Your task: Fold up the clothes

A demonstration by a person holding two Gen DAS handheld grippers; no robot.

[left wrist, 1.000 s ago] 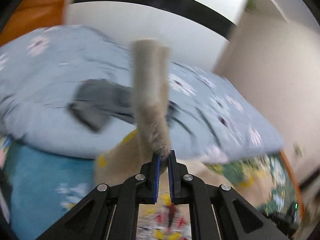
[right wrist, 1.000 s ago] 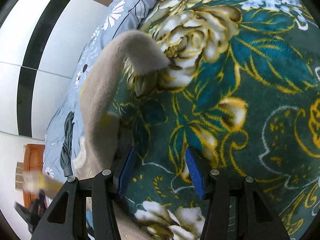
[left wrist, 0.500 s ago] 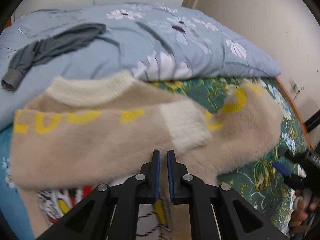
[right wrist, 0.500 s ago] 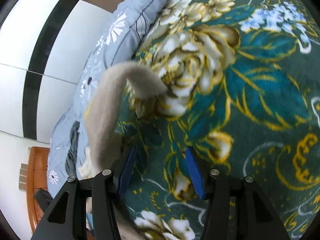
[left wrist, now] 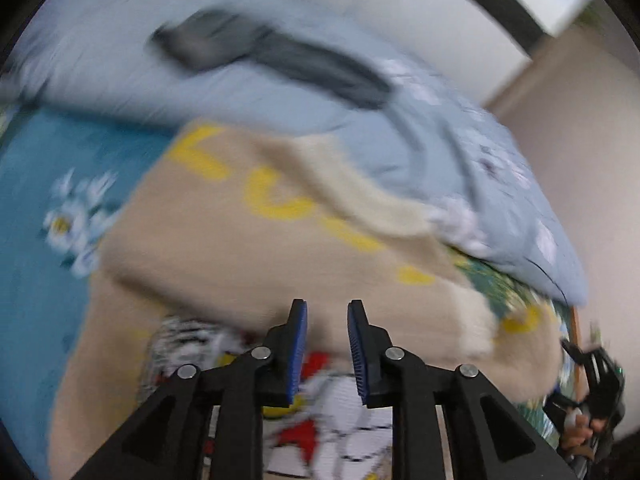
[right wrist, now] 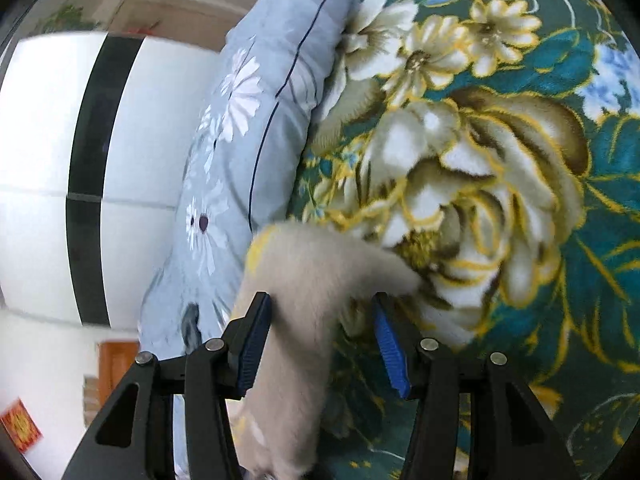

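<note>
1. Beige fuzzy knit sweater with yellow letters (left wrist: 248, 248) lies spread on the bed, its pale ribbed collar toward the light blue floral duvet (left wrist: 460, 148); the left wrist view is motion-blurred.
2. Left hand-held gripper (left wrist: 327, 320) hovers low over the sweater's lower body, pointing toward the collar, its blue-padded jaws spread a little apart with nothing between them.
3. A red, white and black graphic on the sweater shows directly below the left fingers (left wrist: 298, 344).
4. Right hand-held gripper (right wrist: 322, 320) is rolled sideways, so the room appears tilted; its jaws stand wide apart.
5. One beige sleeve of the sweater (right wrist: 316, 280) runs up between the right jaws, close against the left pad, and its cuff end drapes onto the dark green floral plush blanket (right wrist: 520, 200). The jaws do not pinch it.
6. A dark grey garment (left wrist: 280, 56) lies on the duvet, well apart from the sweater.
7. In the left wrist view the other gripper, held in a hand, appears at the far right edge, near the sweater's sleeve.
</note>
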